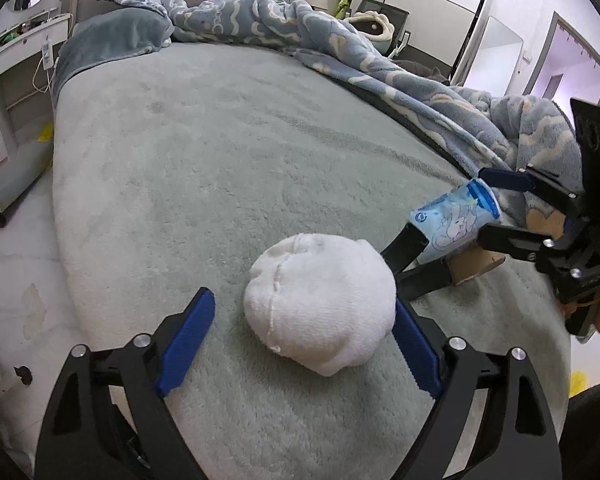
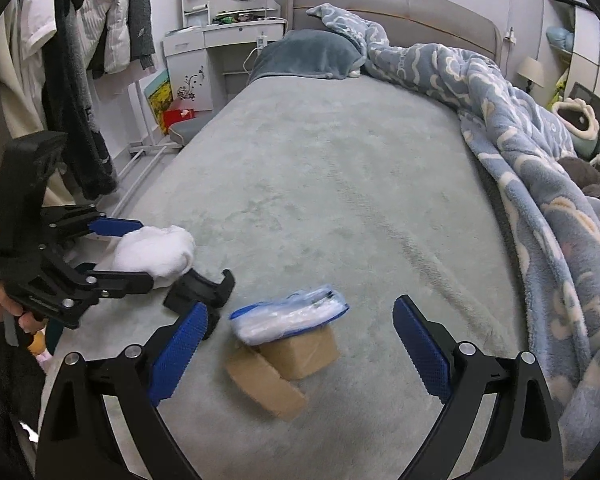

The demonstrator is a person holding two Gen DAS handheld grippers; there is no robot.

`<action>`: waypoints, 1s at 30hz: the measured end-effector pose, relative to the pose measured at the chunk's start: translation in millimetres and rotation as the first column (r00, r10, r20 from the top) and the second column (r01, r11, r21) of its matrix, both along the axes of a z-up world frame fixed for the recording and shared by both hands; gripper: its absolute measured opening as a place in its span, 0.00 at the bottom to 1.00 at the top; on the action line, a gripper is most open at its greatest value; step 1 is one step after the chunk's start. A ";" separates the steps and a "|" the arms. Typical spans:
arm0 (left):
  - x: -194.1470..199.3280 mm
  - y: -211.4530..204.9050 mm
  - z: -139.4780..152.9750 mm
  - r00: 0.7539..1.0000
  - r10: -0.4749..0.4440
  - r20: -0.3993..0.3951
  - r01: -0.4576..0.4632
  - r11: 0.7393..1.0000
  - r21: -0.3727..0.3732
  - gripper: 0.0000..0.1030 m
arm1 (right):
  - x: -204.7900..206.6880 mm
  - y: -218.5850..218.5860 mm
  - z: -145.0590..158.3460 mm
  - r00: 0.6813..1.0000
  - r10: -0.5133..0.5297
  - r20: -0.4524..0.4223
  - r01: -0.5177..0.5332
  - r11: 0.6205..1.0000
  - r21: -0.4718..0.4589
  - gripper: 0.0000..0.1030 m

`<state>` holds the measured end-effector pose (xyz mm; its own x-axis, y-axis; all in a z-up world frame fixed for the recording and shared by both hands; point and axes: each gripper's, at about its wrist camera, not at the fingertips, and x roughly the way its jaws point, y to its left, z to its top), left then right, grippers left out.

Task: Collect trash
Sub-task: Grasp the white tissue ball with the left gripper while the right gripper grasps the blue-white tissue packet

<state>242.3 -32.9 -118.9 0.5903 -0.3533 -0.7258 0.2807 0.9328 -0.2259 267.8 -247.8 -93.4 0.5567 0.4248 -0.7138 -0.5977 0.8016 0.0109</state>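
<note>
Trash all still on the bed: left gripper jaws wide around the white wad, right gripper gaping over packet and box; nothing lifted yet

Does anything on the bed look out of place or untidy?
Yes. A white sock ball, a blue packet leaning on a small open cardboard box, and a black clip lie loose on the bed.

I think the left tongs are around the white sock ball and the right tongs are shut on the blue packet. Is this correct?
Not quite. In the right wrist view the right tongs stand open around the blue packet, not gripping it. The left tongs do straddle the sock ball.
</note>
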 end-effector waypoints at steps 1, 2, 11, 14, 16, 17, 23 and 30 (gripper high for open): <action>0.5 -0.2 -0.5 1.000 -0.002 -0.005 0.002 1.000 -0.006 0.82 | 2.1 -1.0 -2.0 1.000 -0.004 -0.006 0.004 1.000 0.002 0.92; 0.6 -0.5 -1.2 1.000 -0.007 -0.009 0.007 1.000 -0.009 0.81 | 3.8 -1.6 -3.2 1.000 -0.006 -0.011 0.006 1.000 0.003 0.92; 3.4 -7.4 -9.3 0.998 -0.030 -0.058 0.030 1.000 0.004 0.68 | 11.5 -3.1 -11.3 0.999 0.013 -0.046 -0.011 0.999 0.035 0.91; 5.9 -1.8 -8.9 0.998 -0.014 -0.068 0.012 1.000 -0.024 0.60 | 12.4 -1.2 -12.5 0.999 0.018 -0.047 -0.016 0.999 0.031 0.80; 6.6 -1.0 -8.4 0.998 -0.008 -0.069 0.006 1.000 -0.024 0.55 | 13.1 0.4 -12.5 0.999 0.014 -0.038 -0.013 0.999 0.034 0.79; 6.4 -0.5 -7.9 0.998 -0.008 -0.067 0.007 1.000 -0.023 0.53 | 12.8 1.2 -13.0 0.999 0.016 -0.038 -0.014 0.999 0.034 0.78; 4.7 -2.9 -2.8 0.999 -0.018 -0.051 0.017 1.000 -0.014 0.44 | 13.8 7.1 -14.5 0.999 0.031 -0.042 -0.030 0.999 0.034 0.67; 2.7 7.1 9.9 0.999 0.024 -0.021 -0.025 0.999 -0.032 0.43 | 14.5 6.9 -10.1 0.999 0.028 -0.038 -0.026 0.998 0.058 0.59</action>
